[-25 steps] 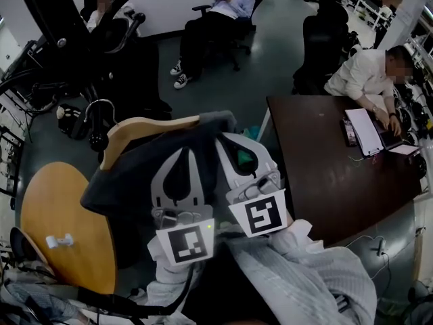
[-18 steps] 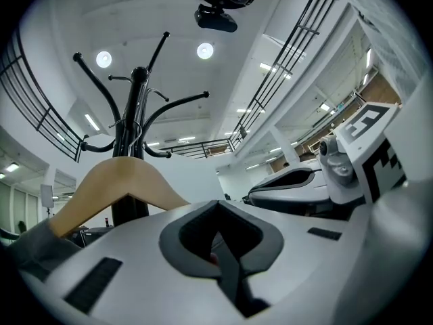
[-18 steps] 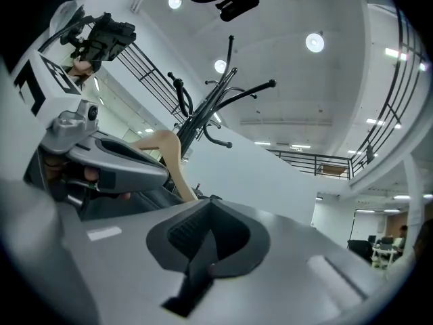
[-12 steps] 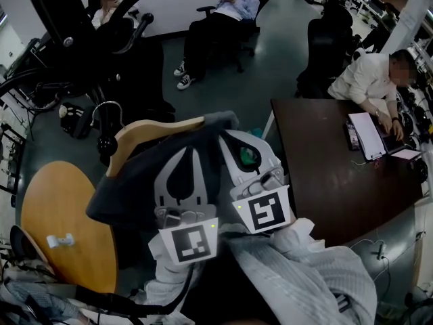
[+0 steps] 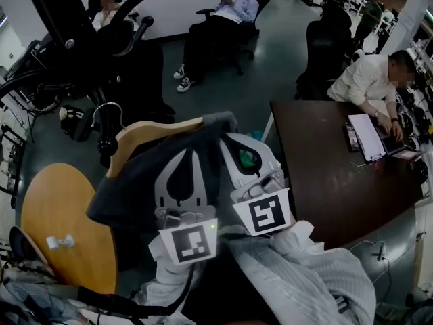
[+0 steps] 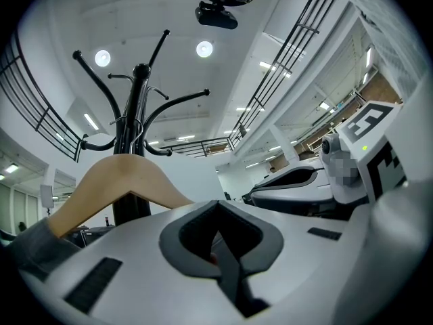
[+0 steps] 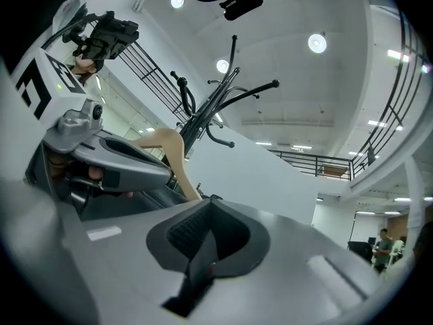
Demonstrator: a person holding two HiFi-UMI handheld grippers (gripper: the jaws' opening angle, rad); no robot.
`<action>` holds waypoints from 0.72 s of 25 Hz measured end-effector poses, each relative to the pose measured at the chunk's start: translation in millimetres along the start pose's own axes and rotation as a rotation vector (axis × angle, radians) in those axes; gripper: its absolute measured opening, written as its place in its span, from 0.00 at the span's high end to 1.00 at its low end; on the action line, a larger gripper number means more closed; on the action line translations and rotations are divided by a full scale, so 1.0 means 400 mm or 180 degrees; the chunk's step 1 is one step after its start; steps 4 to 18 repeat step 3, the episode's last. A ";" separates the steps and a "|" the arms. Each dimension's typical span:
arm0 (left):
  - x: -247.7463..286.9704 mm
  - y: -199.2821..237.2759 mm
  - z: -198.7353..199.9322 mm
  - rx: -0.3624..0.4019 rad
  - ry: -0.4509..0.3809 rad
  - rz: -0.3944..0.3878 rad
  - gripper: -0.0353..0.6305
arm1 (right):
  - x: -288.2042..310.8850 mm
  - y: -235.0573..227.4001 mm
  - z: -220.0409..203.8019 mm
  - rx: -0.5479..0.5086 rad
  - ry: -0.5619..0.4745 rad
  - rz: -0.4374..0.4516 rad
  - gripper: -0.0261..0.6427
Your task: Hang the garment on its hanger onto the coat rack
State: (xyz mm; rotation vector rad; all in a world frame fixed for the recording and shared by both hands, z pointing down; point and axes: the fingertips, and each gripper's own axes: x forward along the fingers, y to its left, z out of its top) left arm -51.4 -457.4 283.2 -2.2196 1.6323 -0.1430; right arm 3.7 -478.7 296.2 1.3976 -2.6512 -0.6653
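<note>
Here, garment (image 5: pixel 132 181) presented to the coat rack (image 5: pixel 61 26).
Left gripper (image 5: pixel 185 153) and right gripper (image 5: pixel 227 141) were clenched; the wooden hanger's (image 5: pixel 145 131) hook (image 5: pixel 107 103) wanted lifting over a far-left rack arm (image 6: pixel 181 99).

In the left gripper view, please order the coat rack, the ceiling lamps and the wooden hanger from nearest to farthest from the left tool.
1. wooden hanger, just ahead, to the left.
2. coat rack, upright behind the hanger.
3. ceiling lamps, high above the rack.
</note>
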 end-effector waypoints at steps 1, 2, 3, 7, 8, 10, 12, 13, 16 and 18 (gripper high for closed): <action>-0.001 0.000 -0.002 -0.0004 0.0002 0.0001 0.94 | 0.000 0.000 -0.001 0.0008 -0.0004 -0.0004 0.96; -0.001 0.001 -0.003 -0.0008 0.0002 0.0002 0.94 | -0.001 0.001 -0.002 0.0014 -0.0003 -0.0007 0.96; -0.002 0.001 -0.004 -0.0012 0.0001 0.0003 0.94 | -0.001 0.001 -0.003 0.0018 -0.0001 -0.0008 0.96; -0.002 0.001 -0.004 -0.0012 0.0001 0.0003 0.94 | -0.001 0.001 -0.003 0.0018 -0.0001 -0.0008 0.96; -0.002 0.001 -0.004 -0.0012 0.0001 0.0003 0.94 | -0.001 0.001 -0.003 0.0018 -0.0001 -0.0008 0.96; -0.002 0.001 -0.004 -0.0012 0.0001 0.0003 0.94 | -0.001 0.001 -0.003 0.0018 -0.0001 -0.0008 0.96; -0.002 0.001 -0.004 -0.0012 0.0001 0.0003 0.94 | -0.001 0.001 -0.003 0.0018 -0.0001 -0.0008 0.96; -0.002 0.001 -0.004 -0.0012 0.0001 0.0003 0.94 | -0.001 0.001 -0.003 0.0018 -0.0001 -0.0008 0.96; -0.002 0.001 -0.004 -0.0012 0.0001 0.0003 0.94 | -0.001 0.001 -0.003 0.0018 -0.0001 -0.0008 0.96; -0.002 0.001 -0.004 -0.0012 0.0001 0.0003 0.94 | -0.001 0.001 -0.003 0.0018 -0.0001 -0.0008 0.96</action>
